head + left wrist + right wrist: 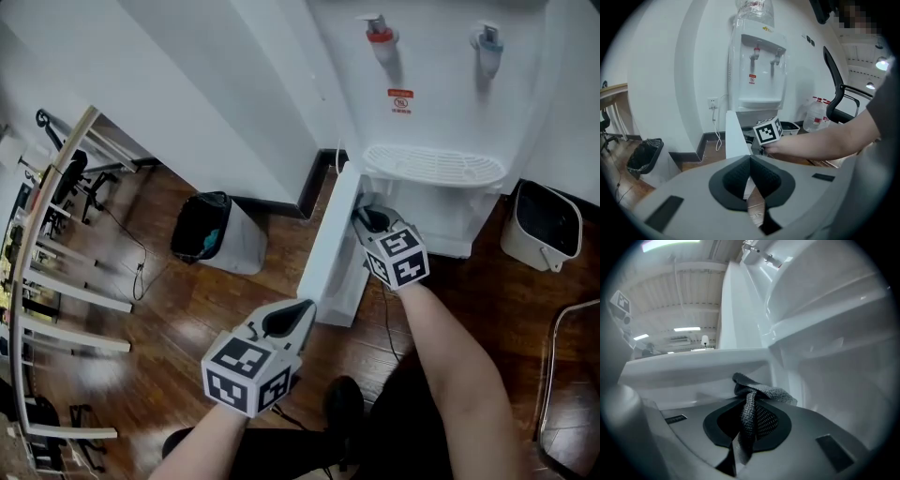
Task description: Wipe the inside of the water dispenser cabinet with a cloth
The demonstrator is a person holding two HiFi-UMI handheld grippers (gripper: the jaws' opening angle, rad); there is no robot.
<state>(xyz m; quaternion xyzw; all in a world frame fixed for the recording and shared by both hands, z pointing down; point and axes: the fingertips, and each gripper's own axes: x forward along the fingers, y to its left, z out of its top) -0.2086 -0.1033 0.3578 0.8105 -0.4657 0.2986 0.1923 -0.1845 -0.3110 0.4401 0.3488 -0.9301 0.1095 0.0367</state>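
jaws of right gripper [749, 414] pinching cloth [765, 391], left gripper [750, 168] closed

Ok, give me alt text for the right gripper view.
The right hand-held gripper is shut on a dark grey cloth, which bunches out beyond its jaws. Close ahead, seen at a tilt, are the white surfaces of the water dispenser cabinet.
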